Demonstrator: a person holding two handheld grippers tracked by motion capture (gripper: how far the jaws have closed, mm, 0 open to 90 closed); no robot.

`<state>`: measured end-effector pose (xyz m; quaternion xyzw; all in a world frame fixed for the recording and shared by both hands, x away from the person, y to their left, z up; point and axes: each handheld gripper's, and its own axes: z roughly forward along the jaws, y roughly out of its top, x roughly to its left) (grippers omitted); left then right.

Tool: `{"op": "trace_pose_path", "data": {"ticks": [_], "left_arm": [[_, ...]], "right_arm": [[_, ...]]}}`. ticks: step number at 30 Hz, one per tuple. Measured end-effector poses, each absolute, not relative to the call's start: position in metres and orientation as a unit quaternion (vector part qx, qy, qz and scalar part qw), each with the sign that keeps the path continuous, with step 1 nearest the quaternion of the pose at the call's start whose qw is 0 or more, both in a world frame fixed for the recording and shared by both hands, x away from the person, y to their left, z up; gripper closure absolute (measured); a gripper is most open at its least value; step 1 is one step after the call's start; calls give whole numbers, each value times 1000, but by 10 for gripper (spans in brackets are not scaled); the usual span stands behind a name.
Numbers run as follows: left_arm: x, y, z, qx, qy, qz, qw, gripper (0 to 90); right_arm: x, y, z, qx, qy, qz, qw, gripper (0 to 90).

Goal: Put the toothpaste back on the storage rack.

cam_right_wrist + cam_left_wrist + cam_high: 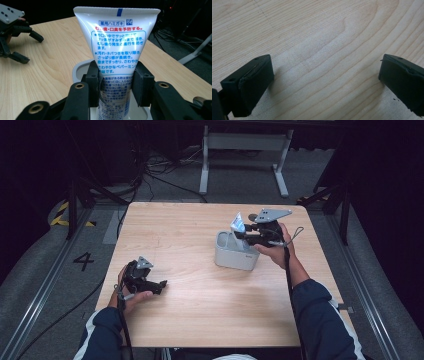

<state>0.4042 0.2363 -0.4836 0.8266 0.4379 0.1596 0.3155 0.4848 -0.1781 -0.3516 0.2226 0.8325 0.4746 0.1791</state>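
A white toothpaste tube point(117, 50) with blue and red print stands upright, crimped end up, its lower end inside a white holder cup point(78, 68). My right gripper point(115, 83) is shut on the tube's middle. From above, the tube point(237, 225) sticks out of the grey-white holder point(235, 257) at the table's centre right, with the right gripper point(245, 236) beside it. My left gripper point(159, 286) rests low at the front left, jaws wide open over bare wood point(324, 50), nothing between them; it also appears far off point(25, 47).
The wooden table point(200, 310) has a dark surround. A white desk frame point(245, 150) stands on the floor behind it. Cables point(150, 170) lie on the floor at the back left. A floor marking "4" point(83, 261) lies left of the table.
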Motion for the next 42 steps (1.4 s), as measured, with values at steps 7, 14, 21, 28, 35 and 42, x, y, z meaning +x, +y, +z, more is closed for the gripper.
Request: {"op": "trace_pose_path", "data": {"ticks": [7,14,21,28,35,42], "left_arm": [[404,236,-484,827,437,160,316,2],[404,236,-484,827,438,160,316,2],[404,236,-484,827,438,160,316,2],[404,236,-484,827,438,160,316,2],[404,236,-484,827,437,160,316,2],[404,236,-484,827,438,160,315,2]], "right_arm": [[484,-180,-358,224,837,468,175,640],[483,-182,-365,222,842,460,172,639],[482,-184,-371,220,846,454,170,638],[481,-185,-375,219,850,449,167,635],[481,-188,-378,221,851,447,164,632],[480,-189,-378,221,851,449,161,627]]}}
